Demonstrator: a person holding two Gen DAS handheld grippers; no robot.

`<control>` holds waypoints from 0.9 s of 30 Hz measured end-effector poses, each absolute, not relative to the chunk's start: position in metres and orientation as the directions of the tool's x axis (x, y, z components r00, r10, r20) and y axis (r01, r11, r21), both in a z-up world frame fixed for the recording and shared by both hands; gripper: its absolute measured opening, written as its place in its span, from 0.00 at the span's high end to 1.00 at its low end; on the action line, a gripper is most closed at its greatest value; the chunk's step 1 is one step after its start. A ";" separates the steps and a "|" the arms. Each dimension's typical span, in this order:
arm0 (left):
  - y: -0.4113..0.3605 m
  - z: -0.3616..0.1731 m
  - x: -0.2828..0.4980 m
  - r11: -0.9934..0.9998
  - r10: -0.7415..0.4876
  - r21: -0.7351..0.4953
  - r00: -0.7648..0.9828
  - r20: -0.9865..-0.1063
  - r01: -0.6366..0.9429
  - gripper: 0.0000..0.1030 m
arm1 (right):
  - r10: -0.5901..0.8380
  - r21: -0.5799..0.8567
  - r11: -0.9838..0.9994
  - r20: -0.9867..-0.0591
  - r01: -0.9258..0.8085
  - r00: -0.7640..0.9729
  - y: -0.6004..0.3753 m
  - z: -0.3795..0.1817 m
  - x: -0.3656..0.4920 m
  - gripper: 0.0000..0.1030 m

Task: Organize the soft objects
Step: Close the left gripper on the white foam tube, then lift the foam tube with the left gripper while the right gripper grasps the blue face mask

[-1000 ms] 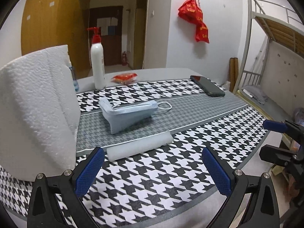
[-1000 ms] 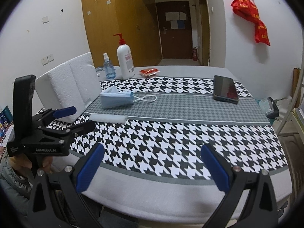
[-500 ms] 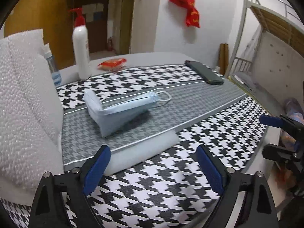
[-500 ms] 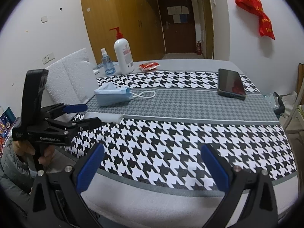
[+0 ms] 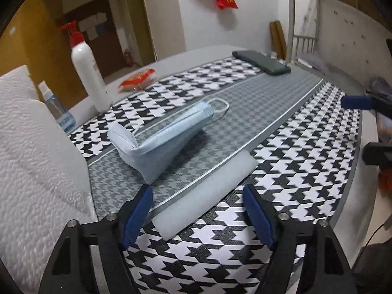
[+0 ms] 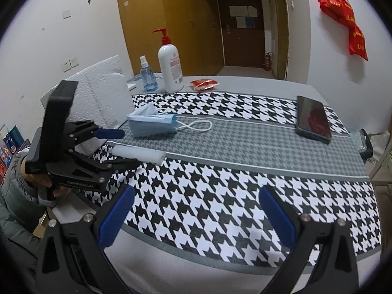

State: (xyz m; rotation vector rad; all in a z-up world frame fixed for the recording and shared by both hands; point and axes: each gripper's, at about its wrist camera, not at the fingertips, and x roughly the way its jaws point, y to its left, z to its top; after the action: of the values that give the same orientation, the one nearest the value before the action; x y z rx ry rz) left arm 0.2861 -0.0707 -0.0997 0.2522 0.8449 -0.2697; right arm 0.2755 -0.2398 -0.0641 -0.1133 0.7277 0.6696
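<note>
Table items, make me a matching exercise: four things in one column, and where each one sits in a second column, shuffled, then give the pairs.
Column one:
1. foam strip
2. face masks
3. phone
4. red packet

Column two:
A. on the plain grey surface beyond the patterned cloth, by the pump bottle
B. between the open fingers of the left gripper
C. far right part of the cloth
D. on the grey band, ear loops trailing right

Pairs: 1-B, 2-D, 3-C, 4-A

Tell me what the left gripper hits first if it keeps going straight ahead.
Probably the white foam strip: its near end lies between the open jaws of the left gripper. The mask lies beyond it.
</note>
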 end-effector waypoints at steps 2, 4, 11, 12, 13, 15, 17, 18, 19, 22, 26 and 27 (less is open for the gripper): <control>-0.070 -0.100 0.289 0.932 -0.159 0.090 0.617 -0.770 0.352 0.31 | 0.528 0.134 0.789 -0.646 -0.599 0.551 -0.240 -0.065 0.275 0.01; -0.069 -0.101 0.291 0.925 -0.182 0.074 0.603 -0.777 0.374 0.32 | 0.530 0.145 0.792 -0.644 -0.593 0.552 -0.241 -0.065 0.275 0.01; -0.072 -0.099 0.286 0.915 -0.214 0.037 0.561 -0.800 0.401 0.65 | 0.521 0.154 0.803 -0.651 -0.575 0.552 -0.243 -0.070 0.270 0.01; -0.075 -0.098 0.283 0.914 -0.198 0.059 0.567 -0.800 0.402 0.72 | 0.521 0.155 0.804 -0.649 -0.574 0.554 -0.245 -0.069 0.270 0.01; -0.077 -0.098 0.280 0.912 -0.189 0.071 0.569 -0.801 0.403 0.78 | 0.521 0.156 0.805 -0.646 -0.572 0.557 -0.246 -0.068 0.268 0.01; -0.077 -0.095 0.275 0.927 -0.150 0.094 0.588 -0.795 0.363 0.88 | 0.521 0.155 0.807 -0.641 -0.570 0.563 -0.247 -0.066 0.266 0.01; -0.074 -0.091 0.268 0.941 -0.157 0.066 0.599 -0.785 0.333 0.89 | 0.522 0.151 0.807 -0.634 -0.571 0.571 -0.248 -0.064 0.263 0.01; -0.073 -0.090 0.263 0.948 -0.146 0.066 0.612 -0.777 0.311 0.89 | 0.522 0.149 0.808 -0.630 -0.570 0.574 -0.249 -0.063 0.261 0.01; -0.072 -0.087 0.258 0.955 -0.136 0.068 0.630 -0.765 0.289 0.89 | 0.523 0.149 0.808 -0.627 -0.570 0.578 -0.250 -0.062 0.259 0.01; -0.069 -0.081 0.241 0.965 -0.160 0.026 0.660 -0.734 0.263 0.89 | 0.528 0.152 0.807 -0.618 -0.570 0.582 -0.253 -0.058 0.254 0.01; -0.065 -0.076 0.223 0.973 -0.166 0.000 0.696 -0.698 0.232 0.89 | 0.540 0.156 0.800 -0.608 -0.579 0.582 -0.253 -0.054 0.251 0.01; -0.064 -0.075 0.220 0.975 -0.165 -0.006 0.701 -0.693 0.224 0.89 | 0.542 0.154 0.798 -0.605 -0.582 0.583 -0.252 -0.053 0.250 0.01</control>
State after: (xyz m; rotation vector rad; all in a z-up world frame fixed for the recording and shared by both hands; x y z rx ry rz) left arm 0.2200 -0.0643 -0.0753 0.0803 0.7634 -0.2167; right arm 0.2503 -0.2517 -0.0527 -0.0630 0.6843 0.6568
